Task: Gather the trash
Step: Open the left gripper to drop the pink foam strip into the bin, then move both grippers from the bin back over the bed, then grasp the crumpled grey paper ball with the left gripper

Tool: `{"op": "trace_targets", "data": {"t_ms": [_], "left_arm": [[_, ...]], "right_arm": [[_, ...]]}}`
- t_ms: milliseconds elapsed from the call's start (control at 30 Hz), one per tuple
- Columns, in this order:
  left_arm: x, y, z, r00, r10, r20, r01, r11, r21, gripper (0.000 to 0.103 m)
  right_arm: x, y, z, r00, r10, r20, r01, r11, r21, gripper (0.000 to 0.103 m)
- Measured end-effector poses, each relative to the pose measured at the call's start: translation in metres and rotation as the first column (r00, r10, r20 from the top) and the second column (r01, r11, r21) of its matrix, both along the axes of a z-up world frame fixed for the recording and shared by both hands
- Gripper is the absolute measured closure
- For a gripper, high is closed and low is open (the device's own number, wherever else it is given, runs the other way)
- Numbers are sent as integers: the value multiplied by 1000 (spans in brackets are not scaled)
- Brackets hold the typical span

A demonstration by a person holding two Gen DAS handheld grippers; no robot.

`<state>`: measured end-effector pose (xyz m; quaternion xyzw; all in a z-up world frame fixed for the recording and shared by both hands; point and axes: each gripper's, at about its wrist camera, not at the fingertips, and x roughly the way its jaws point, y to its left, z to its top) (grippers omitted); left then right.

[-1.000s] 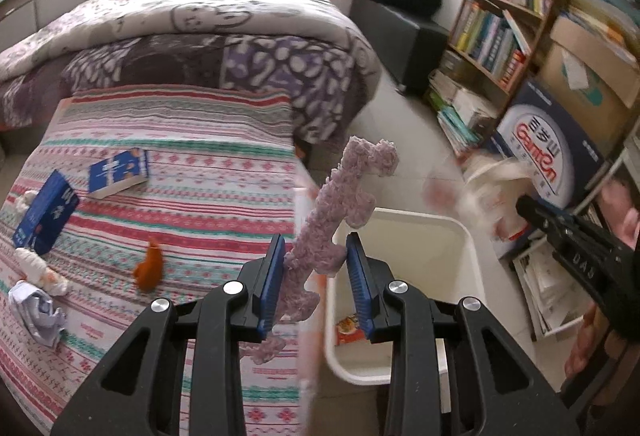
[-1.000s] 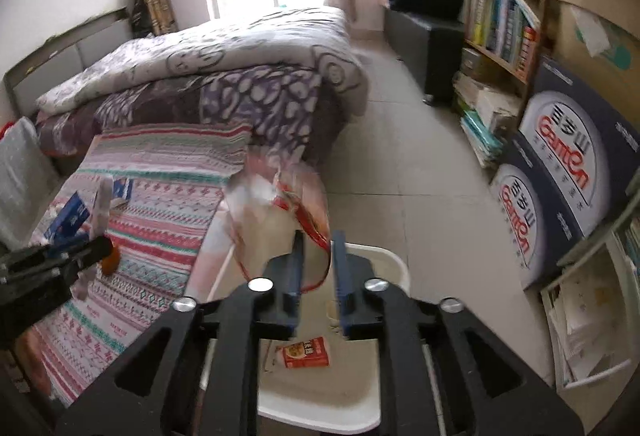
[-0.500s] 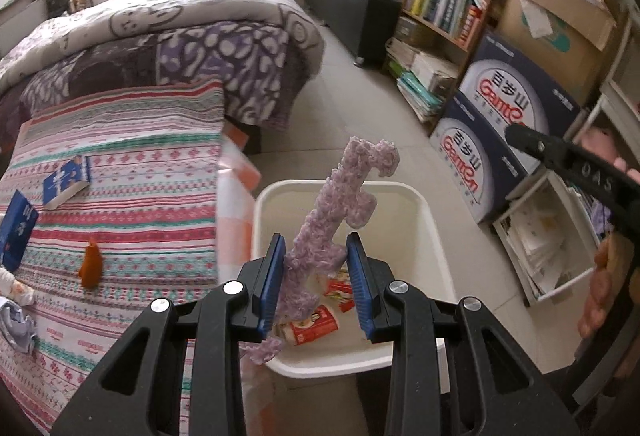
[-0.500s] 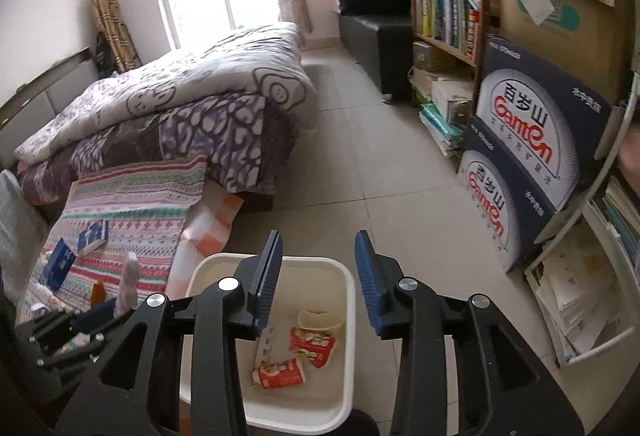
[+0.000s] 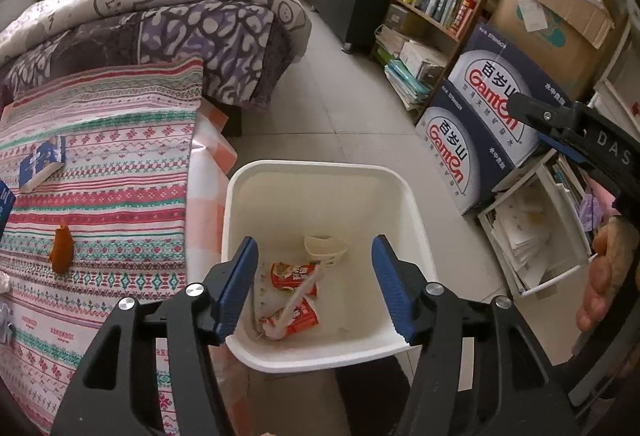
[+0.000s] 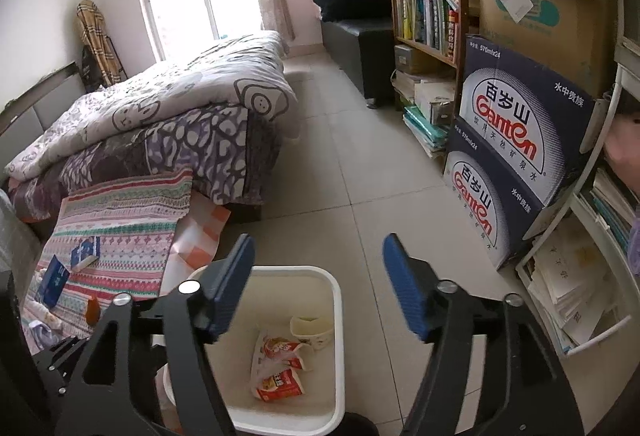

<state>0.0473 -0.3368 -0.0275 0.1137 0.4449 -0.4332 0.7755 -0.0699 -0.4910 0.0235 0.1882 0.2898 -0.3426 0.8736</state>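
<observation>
1. Trash lies in a white plastic bin (image 5: 404, 196) that stands on a pale tiled floor (image 5: 320, 108), pressed against the edge of a bed.
2. Inside the bin are red and white snack wrappers (image 5: 294, 276), a cream paper cup (image 5: 324, 248) tipped on its side, and a thin pale pink strip (image 5: 296, 300) resting across the wrappers.
3. The left gripper (image 5: 316, 284) hangs directly above the bin, its blue-padded jaws spread wide with nothing between them.
4. The right gripper (image 6: 318, 288) also has its jaws spread wide and empty. It sits over the floor just past the bin's far rim (image 6: 336, 300), to the right of the left gripper.
5. In the left wrist view, the right gripper's black body (image 5: 580, 132) shows at the right edge, with the person's hand (image 5: 604, 276) below it.
6. More litter waits on the bed's striped, patterned blanket (image 5: 120, 164): an orange scrap (image 5: 61, 250) near the blanket's middle, and two small blue packets (image 5: 42, 164) further left.
7. A crumpled pale item at the blanket's lower left edge is too cut off to identify.
8. A folded purple and white quilt (image 5: 180, 20) is heaped at the far end of the bed.
9. Along the right wall stand a bookshelf (image 6: 424, 8) full of books and two stacked blue water cartons (image 6: 516, 156), with a brown cardboard box (image 6: 536, 4) on top.
</observation>
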Motion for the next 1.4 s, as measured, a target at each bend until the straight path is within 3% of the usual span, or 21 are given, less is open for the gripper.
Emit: {"op": "trace_targets", "data": {"t_ms": [133, 167, 467, 967, 1200, 1400], "left_arm": [[4, 7, 3, 1000, 19, 6, -19, 1000, -4, 42], [4, 9, 4, 1000, 23, 10, -23, 1000, -4, 41], [10, 26, 8, 993, 71, 93, -73, 997, 17, 23], [45, 78, 0, 965, 205, 166, -220, 973, 72, 21], [68, 112, -8, 941, 293, 170, -314, 943, 113, 21], [96, 156, -15, 887, 434, 158, -457, 876, 155, 19]], "right_arm": [[-1, 2, 2, 999, -35, 18, 35, 999, -10, 8], [-1, 3, 3, 999, -44, 21, 44, 999, -10, 6], [15, 9, -7, 999, -41, 6, 40, 998, 58, 7], [61, 57, -13, 996, 77, -33, -75, 995, 58, 7], [86, 84, -17, 987, 150, -58, -146, 987, 59, 7], [105, 105, -21, 978, 196, -75, -191, 979, 72, 7]]}}
